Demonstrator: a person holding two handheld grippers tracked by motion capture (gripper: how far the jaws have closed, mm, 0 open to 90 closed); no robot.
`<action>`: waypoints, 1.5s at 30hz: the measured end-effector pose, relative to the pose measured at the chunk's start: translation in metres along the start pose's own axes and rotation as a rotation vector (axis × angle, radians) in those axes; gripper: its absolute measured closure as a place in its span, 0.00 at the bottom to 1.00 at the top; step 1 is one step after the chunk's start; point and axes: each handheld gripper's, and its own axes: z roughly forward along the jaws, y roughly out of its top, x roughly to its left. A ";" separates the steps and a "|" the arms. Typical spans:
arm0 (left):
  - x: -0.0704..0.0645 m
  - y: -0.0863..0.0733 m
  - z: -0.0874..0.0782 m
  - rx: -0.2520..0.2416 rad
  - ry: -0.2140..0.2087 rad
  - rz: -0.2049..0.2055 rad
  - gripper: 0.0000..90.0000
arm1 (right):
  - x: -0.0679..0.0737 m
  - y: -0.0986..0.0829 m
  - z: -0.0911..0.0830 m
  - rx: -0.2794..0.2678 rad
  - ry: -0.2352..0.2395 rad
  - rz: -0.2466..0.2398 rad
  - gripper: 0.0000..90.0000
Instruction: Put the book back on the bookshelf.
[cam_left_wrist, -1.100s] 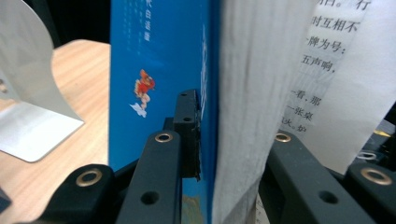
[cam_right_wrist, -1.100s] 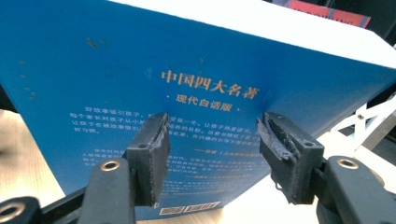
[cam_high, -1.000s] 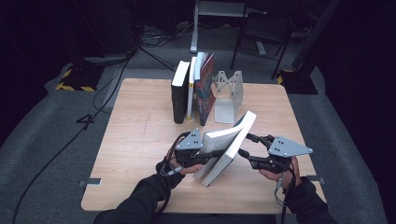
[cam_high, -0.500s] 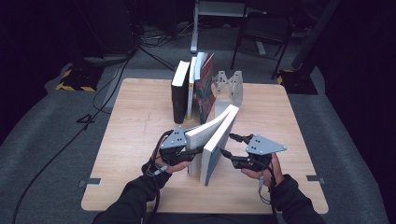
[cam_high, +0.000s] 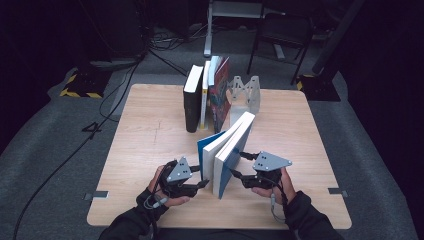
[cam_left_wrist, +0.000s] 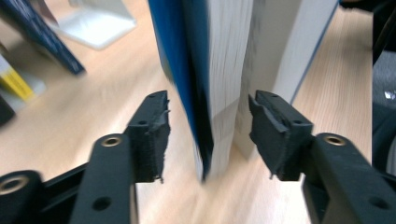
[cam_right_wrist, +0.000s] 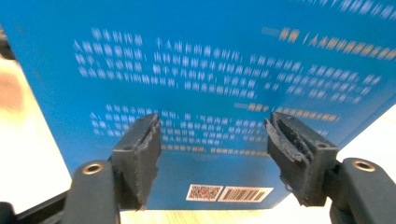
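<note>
Standing on edge near the front of a wooden table (cam_high: 150, 130), two blue-covered books (cam_high: 227, 150) lean together between a person's two hand-held grippers. The left gripper (cam_high: 200, 184) sits just beside the books' near left corner; the left gripper view shows its jaws spread wide, the blue-covered spine (cam_left_wrist: 187, 70) and white page edges (cam_left_wrist: 231, 60) rising in the gap, neither pad pressed against them. The right gripper (cam_high: 239, 175) faces the outer book's back cover from the other side. In the right gripper view that cover (cam_right_wrist: 210, 70) carries white print and a barcode (cam_right_wrist: 245, 193) near its lower edge, and the jaws stand wide apart before it; whether the pads touch the cover cannot be told. At the far side of the table a row of upright books (cam_high: 207, 95) leans against a white bookend (cam_high: 245, 92), well apart from the pair. The person's dark sleeves enter from the bottom of the high view.
</note>
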 end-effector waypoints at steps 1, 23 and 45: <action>-0.001 -0.003 0.002 0.014 -0.014 -0.001 0.46 | 0.000 -0.002 0.002 0.005 0.004 0.004 0.36; -0.026 0.016 0.034 -0.153 0.151 -0.044 0.37 | -0.012 -0.026 0.025 0.094 -0.065 0.012 0.31; 0.010 0.024 0.018 -0.134 -0.099 0.028 0.66 | -0.051 -0.047 -0.029 0.100 -0.033 0.066 0.34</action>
